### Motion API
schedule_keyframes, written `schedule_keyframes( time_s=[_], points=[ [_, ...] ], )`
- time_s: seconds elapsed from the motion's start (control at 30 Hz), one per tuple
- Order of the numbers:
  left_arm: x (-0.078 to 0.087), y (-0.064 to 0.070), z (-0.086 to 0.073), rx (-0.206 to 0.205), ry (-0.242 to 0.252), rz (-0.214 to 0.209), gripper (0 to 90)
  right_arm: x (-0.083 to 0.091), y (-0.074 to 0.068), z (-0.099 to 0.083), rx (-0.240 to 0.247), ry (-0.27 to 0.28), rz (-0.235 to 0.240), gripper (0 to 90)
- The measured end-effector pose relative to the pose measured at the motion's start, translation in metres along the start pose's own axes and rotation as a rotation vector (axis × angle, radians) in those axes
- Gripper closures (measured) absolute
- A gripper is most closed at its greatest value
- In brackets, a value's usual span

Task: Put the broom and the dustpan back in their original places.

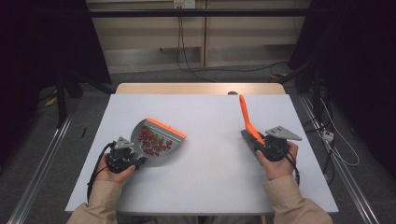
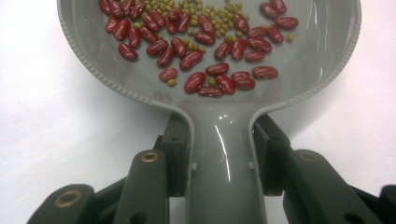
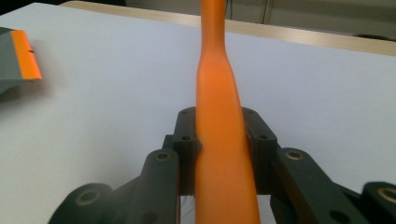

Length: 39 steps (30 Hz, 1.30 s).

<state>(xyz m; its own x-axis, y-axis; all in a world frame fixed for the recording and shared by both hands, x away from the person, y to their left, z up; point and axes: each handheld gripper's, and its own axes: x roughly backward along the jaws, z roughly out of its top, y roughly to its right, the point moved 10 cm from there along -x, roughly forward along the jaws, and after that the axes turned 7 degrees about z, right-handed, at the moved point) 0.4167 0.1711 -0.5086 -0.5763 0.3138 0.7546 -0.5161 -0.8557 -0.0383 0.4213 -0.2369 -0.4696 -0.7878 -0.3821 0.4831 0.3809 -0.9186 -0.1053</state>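
A grey dustpan [image 1: 156, 135] with an orange lip lies on the white table at the left, holding several red kidney beans [image 2: 196, 51] and small green beans [image 2: 187, 14]. My left gripper [image 1: 123, 156] is shut on the dustpan's grey handle [image 2: 224, 158], its jaws pressed on both sides. At the right, my right gripper [image 1: 271, 145] is shut on an orange brush [image 1: 248, 120], whose handle [image 3: 219, 116] points away toward the table's far edge. Grey bristles show beside the gripper in the high view.
The white table top [image 1: 205, 116] sits on a wooden table whose far edge [image 1: 201, 87] shows. The dustpan's orange lip [image 3: 25, 53] appears at the left of the right gripper view. Cables run across the floor behind and to the right.
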Motion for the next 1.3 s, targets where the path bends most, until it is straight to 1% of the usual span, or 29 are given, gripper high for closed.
schedule_keyframes(
  time_s=[0.03,0.13,0.17,0.2,0.27,0.33,0.4,0.47,0.57,0.6,0.63,0.67,0.7,0.73,0.8,0.83,0.9,0.93,0.97,1.0,1.03,1.07,1.1,1.17,1.2,1.23,1.3],
  points=[
    [0.000,-0.002,-0.001,0.004,-0.005,0.008,63.3,0.003,0.004,-0.001,0.002,0.002,-0.009,71.0],
    [-0.001,-0.008,-0.003,0.034,-0.012,0.039,63.3,0.010,0.017,-0.003,-0.002,0.003,-0.036,71.0],
    [-0.002,-0.011,-0.003,0.030,-0.013,0.052,63.3,0.012,0.022,-0.004,-0.003,0.001,-0.049,71.0],
    [-0.002,-0.012,-0.004,0.038,-0.019,0.061,63.3,0.014,0.026,-0.005,-0.001,0.001,-0.060,71.0],
    [-0.002,-0.015,-0.005,0.056,-0.020,0.071,63.3,0.017,0.032,-0.009,-0.001,-0.007,-0.077,71.0],
    [-0.004,-0.018,-0.005,0.068,-0.022,0.091,63.3,0.019,0.038,-0.012,0.009,-0.018,-0.098,71.0],
    [-0.006,-0.020,-0.005,0.086,-0.026,0.097,63.3,0.019,0.042,-0.014,0.023,-0.023,-0.125,71.0],
    [-0.008,-0.020,-0.006,0.092,-0.036,0.102,63.2,0.020,0.046,-0.016,0.043,-0.036,-0.158,71.0],
    [-0.009,-0.019,-0.006,0.104,-0.027,0.100,63.1,0.019,0.050,-0.024,0.069,-0.077,-0.202,71.0],
    [-0.009,-0.019,-0.006,0.116,-0.021,0.093,63.0,0.018,0.051,-0.026,0.078,-0.088,-0.218,71.0],
    [-0.009,-0.018,-0.006,0.119,-0.016,0.091,62.8,0.018,0.051,-0.026,0.083,-0.083,-0.223,71.0],
    [-0.008,-0.016,-0.006,0.123,-0.011,0.086,62.6,0.017,0.049,-0.026,0.083,-0.085,-0.215,70.9],
    [-0.008,-0.015,-0.007,0.118,-0.010,0.074,62.3,0.016,0.047,-0.026,0.088,-0.088,-0.211,70.9],
    [-0.007,-0.012,-0.006,0.126,-0.005,0.067,61.4,0.015,0.045,-0.026,0.092,-0.088,-0.209,70.8],
    [-0.007,-0.005,-0.006,0.124,0.003,0.047,57.9,0.012,0.039,-0.027,0.102,-0.090,-0.198,70.2],
    [-0.007,-0.002,-0.005,0.123,0.005,0.035,55.4,0.011,0.036,-0.026,0.097,-0.085,-0.187,69.4],
    [-0.007,0.005,-0.003,0.144,0.015,0.007,48.9,0.008,0.027,-0.026,0.078,-0.077,-0.146,67.7],
    [-0.006,0.008,-0.003,0.155,0.015,-0.006,45.0,0.007,0.022,-0.026,0.086,-0.078,-0.137,66.6],
    [-0.006,0.009,-0.002,0.164,0.024,-0.009,40.5,0.005,0.019,-0.026,0.092,-0.075,-0.132,65.4],
    [-0.004,0.011,-0.001,0.170,0.025,-0.020,35.5,0.004,0.014,-0.025,0.079,-0.052,-0.099,63.6],
    [-0.002,0.012,-0.001,0.180,0.038,-0.026,30.1,0.003,0.009,-0.023,0.054,-0.031,-0.056,60.2],
    [0.001,0.013,0.000,0.182,0.054,-0.024,26.6,0.003,0.005,-0.021,0.041,-0.015,-0.026,57.2],
    [0.004,0.013,0.001,0.179,0.075,-0.025,24.5,0.005,0.002,-0.019,0.042,-0.002,-0.011,54.9],
    [0.009,0.014,0.002,0.171,0.113,-0.034,16.8,0.008,-0.004,-0.018,0.024,0.018,0.034,48.4],
    [0.012,0.015,0.005,0.151,0.147,-0.049,14.7,0.009,-0.007,-0.019,0.002,0.020,0.065,46.3],
    [0.014,0.016,0.008,0.135,0.171,-0.058,14.3,0.009,-0.007,-0.020,-0.009,0.021,0.076,46.2],
    [0.018,0.018,0.016,0.125,0.243,-0.068,12.4,0.011,-0.008,-0.023,-0.031,0.023,0.097,44.0]
  ],
)
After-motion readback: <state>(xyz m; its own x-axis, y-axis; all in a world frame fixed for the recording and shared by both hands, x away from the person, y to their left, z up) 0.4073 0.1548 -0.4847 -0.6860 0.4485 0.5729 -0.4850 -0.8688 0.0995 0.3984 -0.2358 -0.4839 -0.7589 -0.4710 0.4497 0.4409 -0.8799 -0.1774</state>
